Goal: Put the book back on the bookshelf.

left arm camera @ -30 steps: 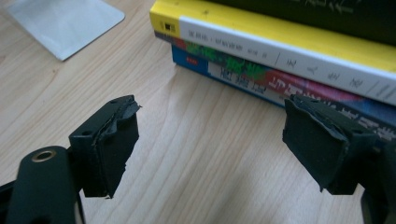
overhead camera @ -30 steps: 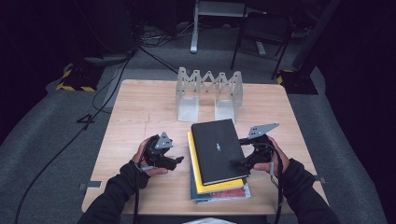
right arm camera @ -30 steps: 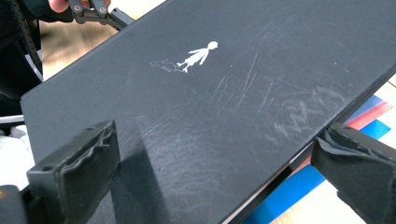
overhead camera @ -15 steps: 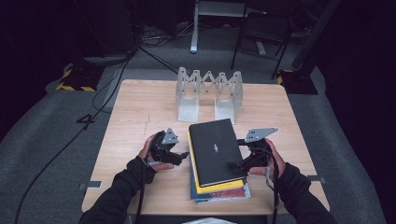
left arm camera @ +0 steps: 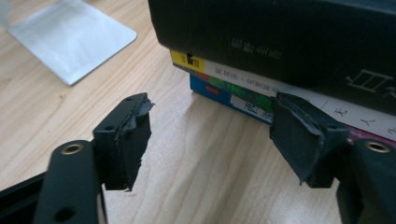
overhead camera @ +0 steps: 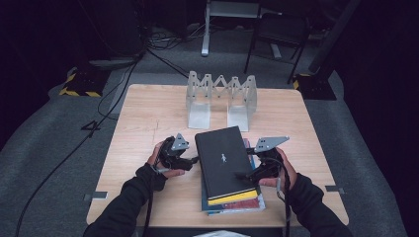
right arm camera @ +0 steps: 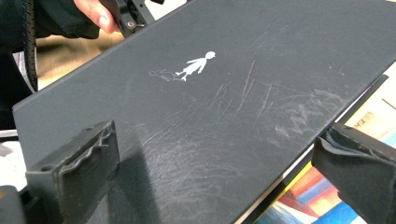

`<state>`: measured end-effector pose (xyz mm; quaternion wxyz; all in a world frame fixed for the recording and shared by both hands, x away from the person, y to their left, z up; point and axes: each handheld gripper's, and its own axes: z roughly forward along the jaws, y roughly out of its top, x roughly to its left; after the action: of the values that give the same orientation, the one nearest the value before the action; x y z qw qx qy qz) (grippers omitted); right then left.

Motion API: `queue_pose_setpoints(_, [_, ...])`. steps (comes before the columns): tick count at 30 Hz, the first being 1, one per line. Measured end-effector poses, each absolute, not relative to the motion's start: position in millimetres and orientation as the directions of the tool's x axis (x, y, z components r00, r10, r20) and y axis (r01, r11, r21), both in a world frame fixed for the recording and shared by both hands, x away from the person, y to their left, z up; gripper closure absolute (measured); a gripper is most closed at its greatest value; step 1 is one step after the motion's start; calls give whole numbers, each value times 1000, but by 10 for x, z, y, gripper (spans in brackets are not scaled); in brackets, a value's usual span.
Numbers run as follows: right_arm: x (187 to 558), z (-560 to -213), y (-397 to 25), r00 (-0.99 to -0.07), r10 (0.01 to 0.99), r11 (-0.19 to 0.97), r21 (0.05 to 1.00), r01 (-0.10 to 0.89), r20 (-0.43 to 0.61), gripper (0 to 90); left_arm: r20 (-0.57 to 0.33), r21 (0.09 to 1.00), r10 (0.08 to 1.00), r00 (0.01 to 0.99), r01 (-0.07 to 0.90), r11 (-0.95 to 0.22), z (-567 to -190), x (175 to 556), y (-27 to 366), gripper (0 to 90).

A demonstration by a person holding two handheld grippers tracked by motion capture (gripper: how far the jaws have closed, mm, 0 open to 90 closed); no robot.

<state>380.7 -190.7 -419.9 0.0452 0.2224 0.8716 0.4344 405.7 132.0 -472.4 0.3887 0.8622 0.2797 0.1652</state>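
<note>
Lower books' (overhead camera: 232, 202) covers hidden under scuffed matte black book (overhead camera: 225, 160). Left gripper (left arm camera: 210, 135) wide apart; right gripper (right arm camera: 215, 172) wide, straddling its edge.

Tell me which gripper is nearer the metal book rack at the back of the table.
Left. The left gripper sits beside the book stack, slightly closer to the rack; the right gripper sits farther back toward the person.

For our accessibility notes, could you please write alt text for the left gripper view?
The left gripper, its black jaws spread wide apart, faces the spines of a stack of books topped by a black book on a wooden table.
</note>
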Motion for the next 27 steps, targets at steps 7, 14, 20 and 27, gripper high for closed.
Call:
queue_pose_setpoints(7, [3824, -4207, -1887, -905, 412, 512, 793, 330, 110, 15, 58, 777, 627, 777, 359, -517, -4764, 4138, 1340, 371])
queue_pose_setpoints(14, [3821, -4180, -1857, -913, 400, 511, 807, 297, 82, 15, 43, 786, 631, 775, 363, -500, -4764, 4201, 1362, 396])
queue_pose_setpoints(20, [3795, -4105, -1838, -917, 398, 508, 824, 251, 34, 25, 43, 807, 606, 794, 329, -489, -4690, 4223, 1376, 585])
queue_pose_setpoints(27, [3833, -4065, -1822, -929, 370, 501, 839, 214, 16, 66, 31, 857, 614, 788, 296, -423, -4521, 4290, 1432, 611])
